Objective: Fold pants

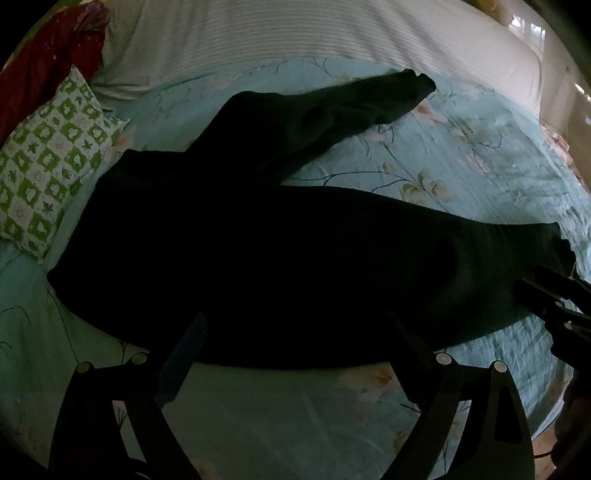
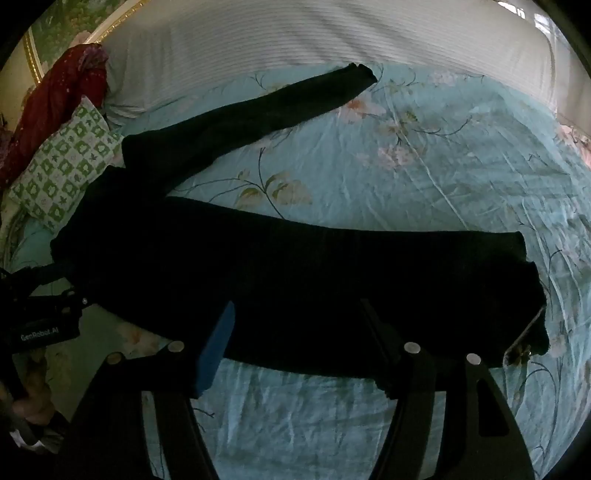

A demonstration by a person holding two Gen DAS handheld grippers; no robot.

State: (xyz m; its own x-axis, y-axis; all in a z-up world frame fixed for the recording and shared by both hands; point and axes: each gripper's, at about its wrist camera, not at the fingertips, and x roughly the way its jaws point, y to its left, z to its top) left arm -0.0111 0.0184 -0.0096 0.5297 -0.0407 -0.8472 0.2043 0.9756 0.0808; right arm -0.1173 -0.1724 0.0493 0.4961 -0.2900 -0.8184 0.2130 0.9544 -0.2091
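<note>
Black pants (image 1: pixel 258 258) lie spread on a light blue floral bedsheet (image 1: pixel 461 155), waist at the left, legs splayed apart to the right. The far leg (image 1: pixel 351 107) angles up and away; the near leg (image 1: pixel 443 266) runs right. My left gripper (image 1: pixel 295 332) is open, hovering over the near edge of the pants near the seat. My right gripper (image 2: pixel 299 325) is open over the near leg (image 2: pixel 332 288), empty. It shows in the left wrist view (image 1: pixel 554 302) by the near leg's cuff. The left gripper shows at the right wrist view's left edge (image 2: pixel 40 314).
A green-and-white checked pillow (image 1: pixel 48 162) lies beside the waistband at the left. A dark red cloth (image 1: pixel 40 62) is bunched behind it. A white striped blanket (image 1: pixel 295 33) covers the far side of the bed. A gold-framed headboard (image 2: pixel 33 55) is at the far left.
</note>
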